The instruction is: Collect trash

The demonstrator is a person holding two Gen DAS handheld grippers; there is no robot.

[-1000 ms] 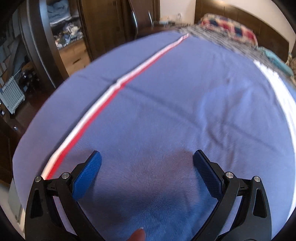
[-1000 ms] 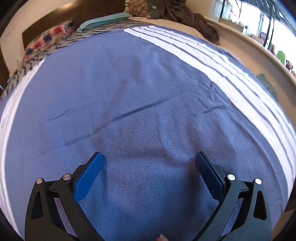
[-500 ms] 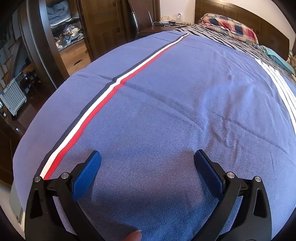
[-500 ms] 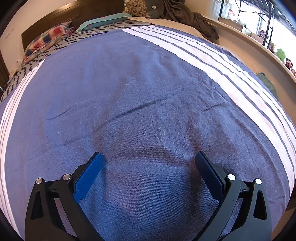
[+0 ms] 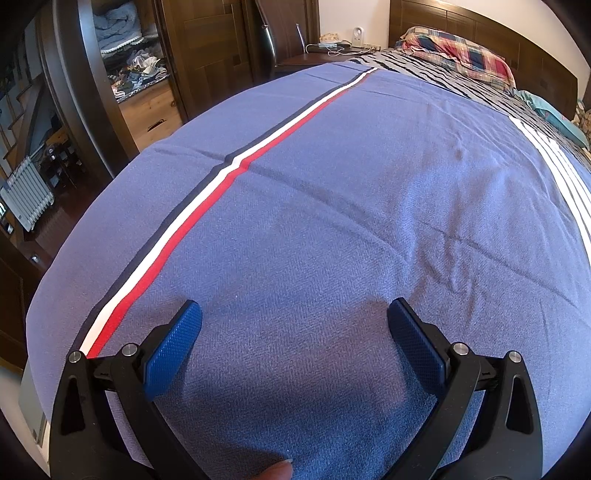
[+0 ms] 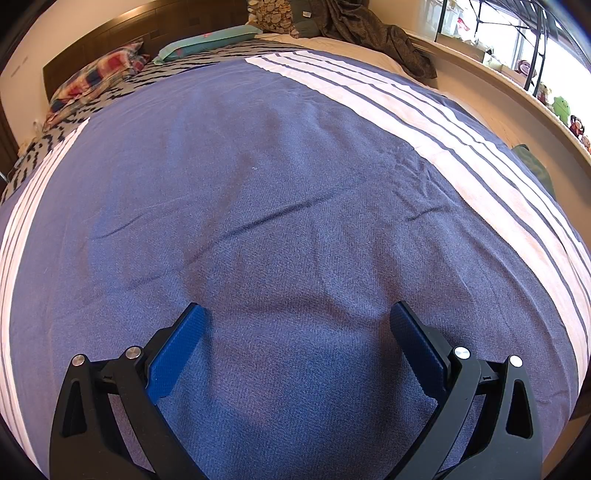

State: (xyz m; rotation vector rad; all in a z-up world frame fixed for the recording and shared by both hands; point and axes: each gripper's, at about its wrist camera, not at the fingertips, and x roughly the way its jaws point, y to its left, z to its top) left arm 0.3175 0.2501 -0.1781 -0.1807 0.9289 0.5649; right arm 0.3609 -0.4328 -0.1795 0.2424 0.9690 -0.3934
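No trash shows in either view. My left gripper (image 5: pixel 293 314) hangs open just above a blue bedspread (image 5: pixel 351 206), its blue pads wide apart with nothing between them. A fingertip (image 5: pixel 277 470) of the person peeks in at the bottom edge. My right gripper (image 6: pixel 295 314) is open too, low over the same blue bedspread (image 6: pixel 258 184), empty. A tiny white speck (image 6: pixel 253 168) lies on the cloth far ahead of the right gripper.
A red, white and navy stripe (image 5: pixel 236 170) runs along the bed's left side; white stripes (image 6: pixel 424 122) cross the right. A plaid pillow (image 5: pixel 461 59), teal pillow (image 6: pixel 207 42) and dark clothing (image 6: pixel 373 33) lie near the headboard. Wardrobe (image 5: pixel 207 48), radiator (image 5: pixel 26 199) and nightstand (image 5: pixel 317 55) stand left; a window ledge (image 6: pixel 517 96) curves right.
The left view has steadied from a blurred swing and now sits slightly lower over the bed. The right gripper has crept forward a little. Both grippers stayed open.
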